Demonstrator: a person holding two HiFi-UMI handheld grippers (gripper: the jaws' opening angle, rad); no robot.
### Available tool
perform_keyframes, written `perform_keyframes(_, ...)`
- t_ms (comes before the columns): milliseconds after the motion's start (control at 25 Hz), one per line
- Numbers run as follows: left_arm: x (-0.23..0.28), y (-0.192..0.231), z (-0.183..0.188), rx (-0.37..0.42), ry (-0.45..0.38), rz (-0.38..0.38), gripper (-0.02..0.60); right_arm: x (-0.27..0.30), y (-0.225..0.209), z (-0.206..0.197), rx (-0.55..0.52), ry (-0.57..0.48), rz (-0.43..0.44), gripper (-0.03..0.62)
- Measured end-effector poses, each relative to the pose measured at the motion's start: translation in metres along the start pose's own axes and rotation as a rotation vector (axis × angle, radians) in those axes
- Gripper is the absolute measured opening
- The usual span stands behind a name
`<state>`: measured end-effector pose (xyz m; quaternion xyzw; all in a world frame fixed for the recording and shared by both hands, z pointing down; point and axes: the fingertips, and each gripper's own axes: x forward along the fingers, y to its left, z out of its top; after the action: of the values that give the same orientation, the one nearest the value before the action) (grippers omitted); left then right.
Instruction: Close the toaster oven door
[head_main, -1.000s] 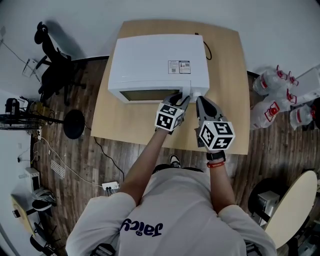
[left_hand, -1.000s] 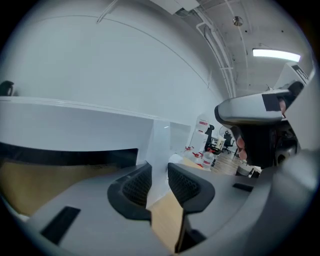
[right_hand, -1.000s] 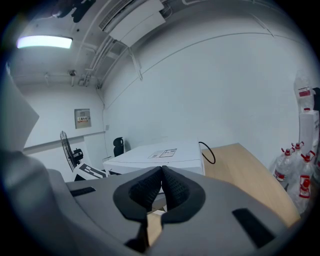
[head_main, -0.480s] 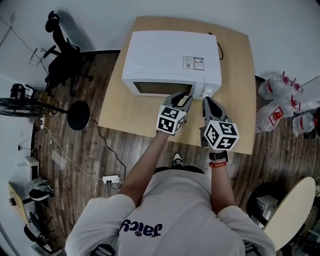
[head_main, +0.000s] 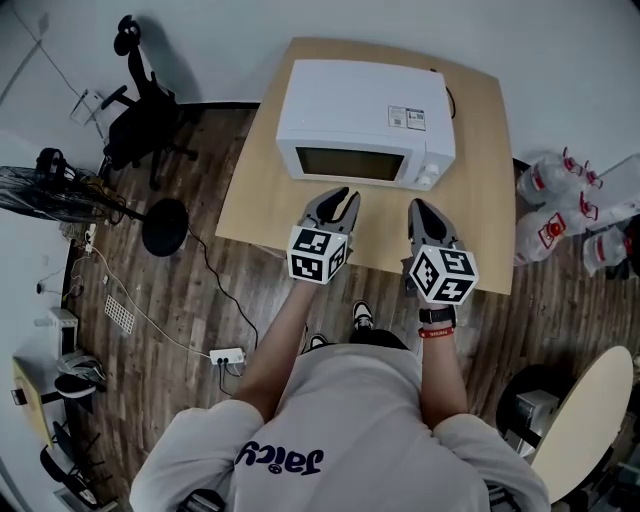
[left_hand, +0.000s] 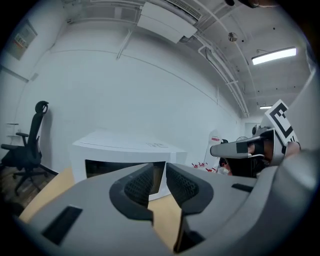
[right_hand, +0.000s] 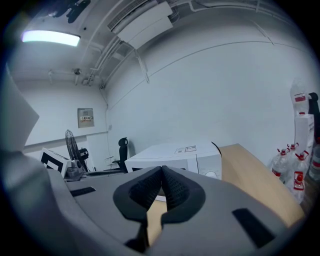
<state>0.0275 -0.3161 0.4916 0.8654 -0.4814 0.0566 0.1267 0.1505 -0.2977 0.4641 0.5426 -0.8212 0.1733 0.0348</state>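
Note:
The white toaster oven (head_main: 365, 110) stands on the wooden table (head_main: 482, 190), and its door with the dark window (head_main: 349, 163) lies flush against the front. My left gripper (head_main: 337, 198) hovers a little in front of the door, apart from it. Its jaws are closing with a narrow gap and nothing between them (left_hand: 160, 172). My right gripper (head_main: 421, 208) hangs in front of the control knob side, also apart from the oven, with its jaws shut and empty (right_hand: 161, 172). Both gripper views show the oven ahead (left_hand: 125, 150) (right_hand: 175, 152).
A black office chair (head_main: 140, 110) and a fan with a round base (head_main: 165, 227) stand on the floor at the left. Water bottles (head_main: 560, 200) lie to the right of the table. A power strip (head_main: 228, 355) and a round table (head_main: 590, 420) are nearer me.
Both grippers have drawn back from the oven's front toward me, the left one leaving the door's right edge. The head view has shifted, so the oven sits further right.

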Motion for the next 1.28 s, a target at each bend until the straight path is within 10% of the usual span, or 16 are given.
perform_keyframes(600,-0.140,0.036,0.016,0.000,-0.087,0.113,0.032,-0.045,0.090,-0.023,-0.030,-0.017,0.018,0.014)
perform_keyframes(1280,-0.163,0.030,0.020,0.019,-0.097,0.076,0.023,-0.058,0.114,-0.026,-0.061,-0.036,-0.006,0.014)
